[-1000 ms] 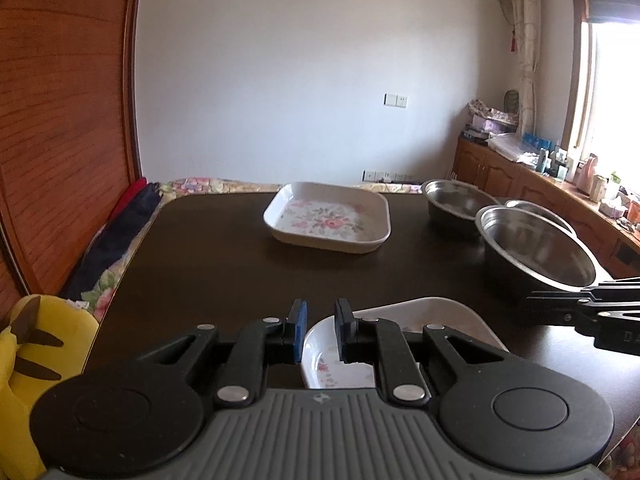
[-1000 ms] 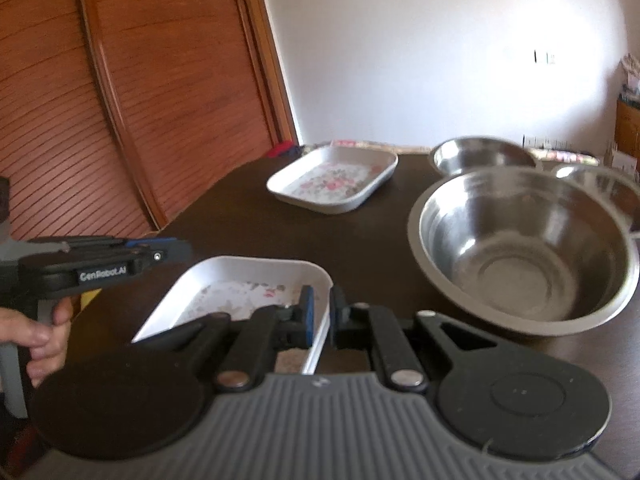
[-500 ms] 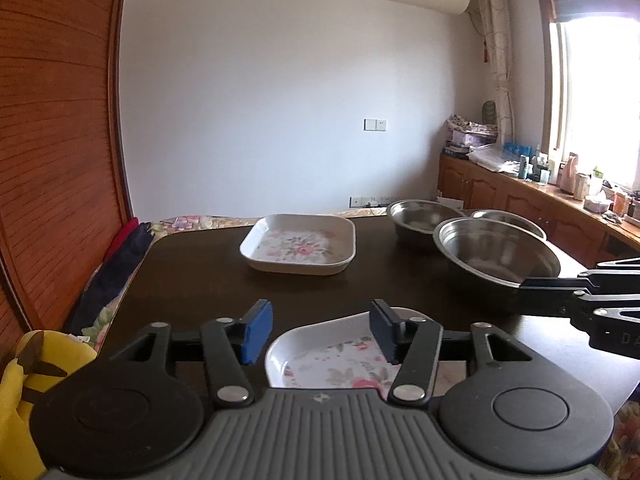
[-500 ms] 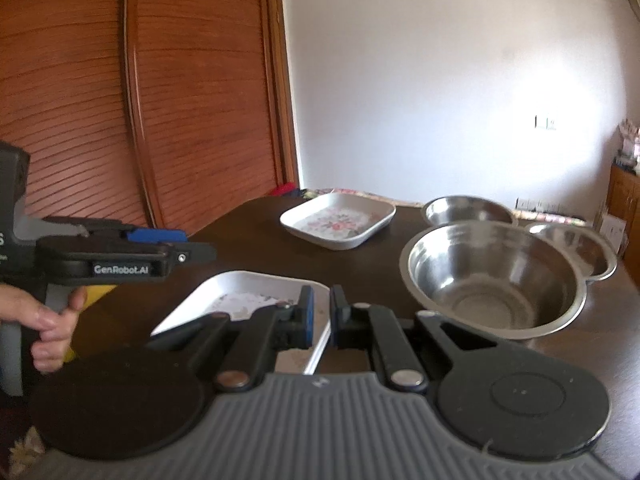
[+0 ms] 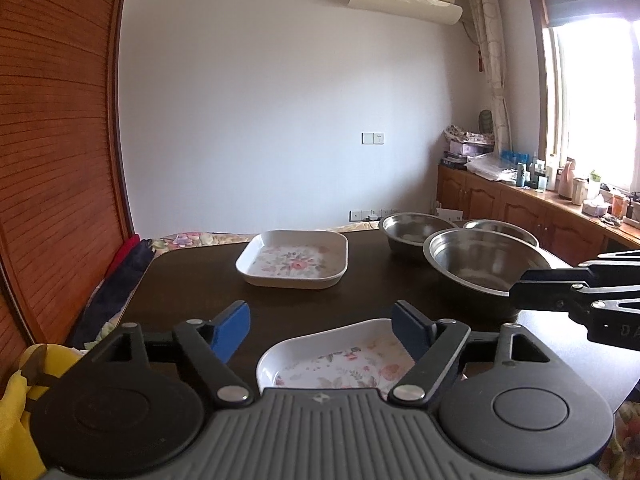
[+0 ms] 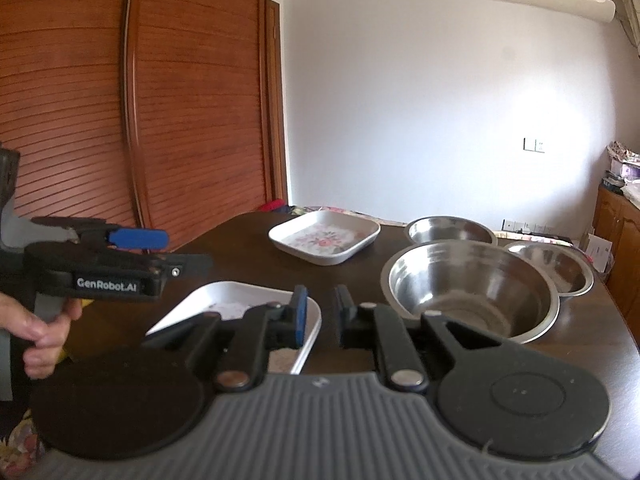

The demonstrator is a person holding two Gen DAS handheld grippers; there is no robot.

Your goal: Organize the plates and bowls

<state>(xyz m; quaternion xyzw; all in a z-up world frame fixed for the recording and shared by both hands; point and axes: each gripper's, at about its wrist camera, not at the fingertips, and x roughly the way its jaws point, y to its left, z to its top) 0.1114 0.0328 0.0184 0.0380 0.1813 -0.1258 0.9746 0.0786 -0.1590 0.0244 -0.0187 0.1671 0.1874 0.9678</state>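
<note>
A dark wooden table [image 5: 192,280] is seen to carry two white floral plates and three steel bowls. The near floral plate [image 5: 340,360] lies at the table's front edge, directly ahead of both tools. The far floral plate [image 5: 294,258] is set toward the back of the table, well apart from the near one. The large steel bowl [image 6: 472,288] is placed to the right of the near plate; two smaller steel bowls, one [image 6: 450,230] behind it and one [image 6: 554,264] behind and to its right, are found close against it.

The left tool [image 5: 322,330] is observed with its jaws spread wide, having just been opening; the near plate's rim is seen between the blue pads [image 5: 232,330] but is not pressed by them. Nothing is held.

The right tool [image 6: 322,316] is noted with its jaws only narrowly parted, having just been opening slightly. The near plate's right rim is located at the left jaw; no grip on it is seen.

A person's hand [image 6: 38,334] is seen on the left tool's handle in the right wrist view.
</note>
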